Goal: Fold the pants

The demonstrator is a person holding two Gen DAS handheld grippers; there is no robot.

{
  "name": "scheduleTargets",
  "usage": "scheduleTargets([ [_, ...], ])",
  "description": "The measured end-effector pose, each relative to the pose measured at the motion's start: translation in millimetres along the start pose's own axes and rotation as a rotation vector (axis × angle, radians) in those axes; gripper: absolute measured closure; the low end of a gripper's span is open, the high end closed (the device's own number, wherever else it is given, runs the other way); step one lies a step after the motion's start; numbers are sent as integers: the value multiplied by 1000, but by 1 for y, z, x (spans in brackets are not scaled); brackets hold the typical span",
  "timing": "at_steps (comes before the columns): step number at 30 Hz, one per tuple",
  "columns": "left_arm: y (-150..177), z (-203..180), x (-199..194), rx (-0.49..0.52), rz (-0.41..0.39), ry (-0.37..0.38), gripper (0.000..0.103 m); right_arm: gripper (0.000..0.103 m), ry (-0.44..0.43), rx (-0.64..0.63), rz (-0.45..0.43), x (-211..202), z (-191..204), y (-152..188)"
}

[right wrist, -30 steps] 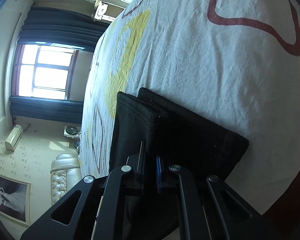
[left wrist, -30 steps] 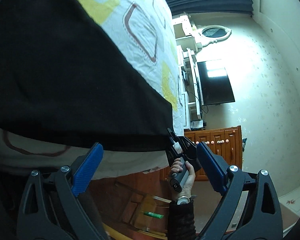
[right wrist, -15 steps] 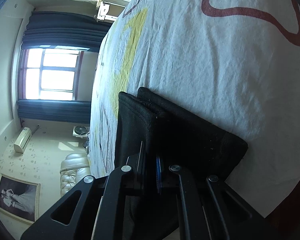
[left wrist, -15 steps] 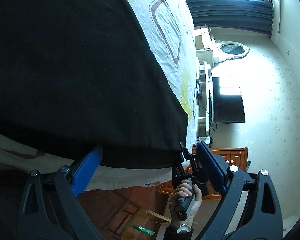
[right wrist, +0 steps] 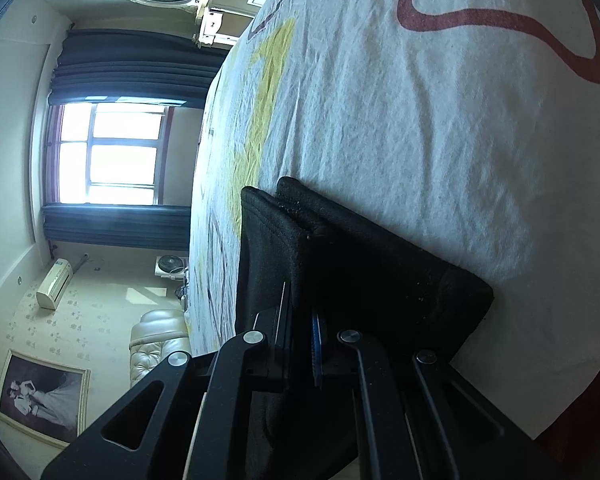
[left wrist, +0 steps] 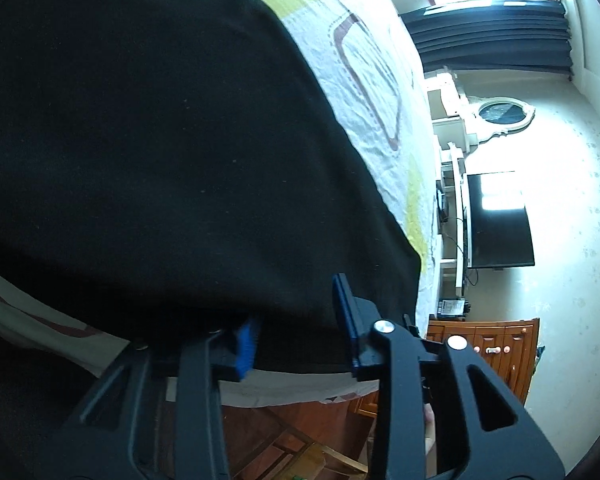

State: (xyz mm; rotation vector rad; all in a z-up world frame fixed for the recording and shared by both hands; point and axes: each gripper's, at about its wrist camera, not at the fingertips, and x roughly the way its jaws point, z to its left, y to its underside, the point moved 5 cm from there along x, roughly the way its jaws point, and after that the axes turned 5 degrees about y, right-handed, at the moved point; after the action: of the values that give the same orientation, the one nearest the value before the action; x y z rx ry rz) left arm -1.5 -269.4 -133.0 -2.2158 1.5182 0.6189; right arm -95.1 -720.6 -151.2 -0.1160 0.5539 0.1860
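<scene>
Black pants point(left wrist: 140, 140) lie folded on a bed with a white sheet point(left wrist: 372, 80) printed in yellow and red shapes. My left gripper point(left wrist: 296, 320) is at the near hem of the pants. Its jaws are closing, with the hem between the blue pads point(left wrist: 346, 320) and a gap still showing. In the right wrist view the pants point(right wrist: 380, 264) end in a doubled corner on the sheet point(right wrist: 420, 120). My right gripper point(right wrist: 300, 312) is shut on that corner, and the cloth hides most of its pads.
The bed's near edge drops to a wooden floor point(left wrist: 284, 432). Beyond the bed stand a wall TV point(left wrist: 500, 224), a wooden cabinet point(left wrist: 496, 356) and an oval mirror point(left wrist: 500, 112). The right wrist view shows a curtained window point(right wrist: 108, 152) and a leather chair point(right wrist: 156, 340).
My left gripper came down onto the pants' near hem, and its jaws went from wide open to a narrow gap around it. The right gripper kept its grip and did not move.
</scene>
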Motion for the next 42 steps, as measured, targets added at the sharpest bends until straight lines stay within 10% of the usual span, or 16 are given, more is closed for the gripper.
scheduleTargets([
  [15, 6, -17, -9, 105, 14, 24, 89, 97, -50, -72, -71, -54, 18, 3],
  [25, 13, -4, 0, 181, 62, -17, 89, 97, 51, -36, -48, -57, -36, 9],
  [34, 50, -35, -15, 323, 270, 130, 76, 85, 107, -68, -58, -92, -38, -5],
  [37, 48, -53, -35, 448, 244, 155, 54, 82, 145, -125, -131, -117, -33, -21],
  [42, 1, -66, -80, 590, 138, 168, 26, 40, 53, -211, -90, -115, 0, -42],
])
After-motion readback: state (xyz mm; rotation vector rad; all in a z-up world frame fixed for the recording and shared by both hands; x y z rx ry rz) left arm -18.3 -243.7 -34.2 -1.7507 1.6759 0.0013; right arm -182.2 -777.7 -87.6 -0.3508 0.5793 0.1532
